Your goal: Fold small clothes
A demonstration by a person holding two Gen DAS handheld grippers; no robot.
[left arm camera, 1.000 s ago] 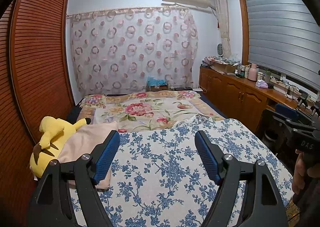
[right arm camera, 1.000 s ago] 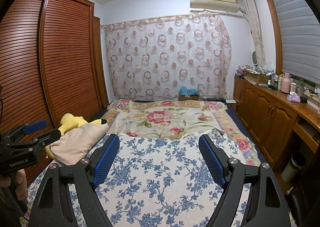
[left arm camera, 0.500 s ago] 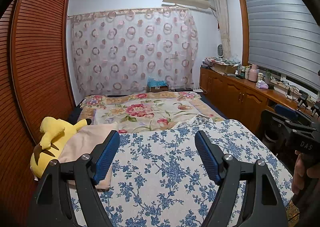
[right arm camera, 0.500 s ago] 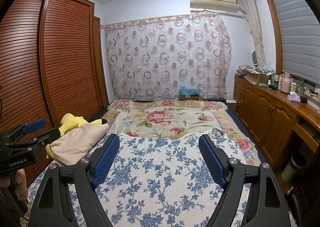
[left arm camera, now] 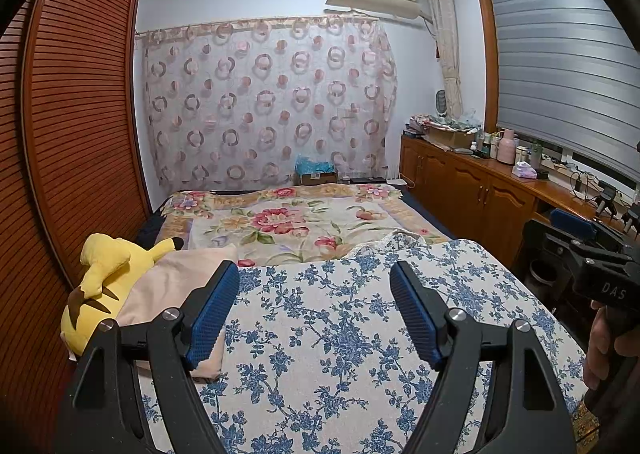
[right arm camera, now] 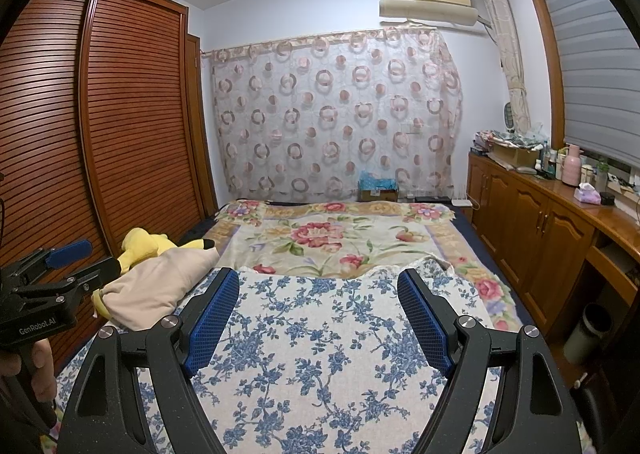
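Observation:
A blue-flowered white cloth (left arm camera: 340, 334) lies spread flat over the near end of the bed, also under my right gripper (right arm camera: 318, 274) as the same cloth (right arm camera: 320, 354). My left gripper (left arm camera: 314, 268) hovers above it, open, with nothing between its blue pads. The right gripper is open too and holds nothing. Each shows in the other's view: the right gripper (left arm camera: 560, 230) at the right edge, the left gripper (right arm camera: 88, 260) at the left edge, both held by a hand. No small garment shows in either view.
A beige pillow (left arm camera: 176, 278) and a yellow plush toy (left arm camera: 104, 274) lie at the bed's left side. A red-flowered blanket (left arm camera: 288, 222) covers the far half. A slatted wooden wardrobe (right arm camera: 100, 134) lines the left. A cluttered wooden cabinet (right arm camera: 532, 222) runs along the right.

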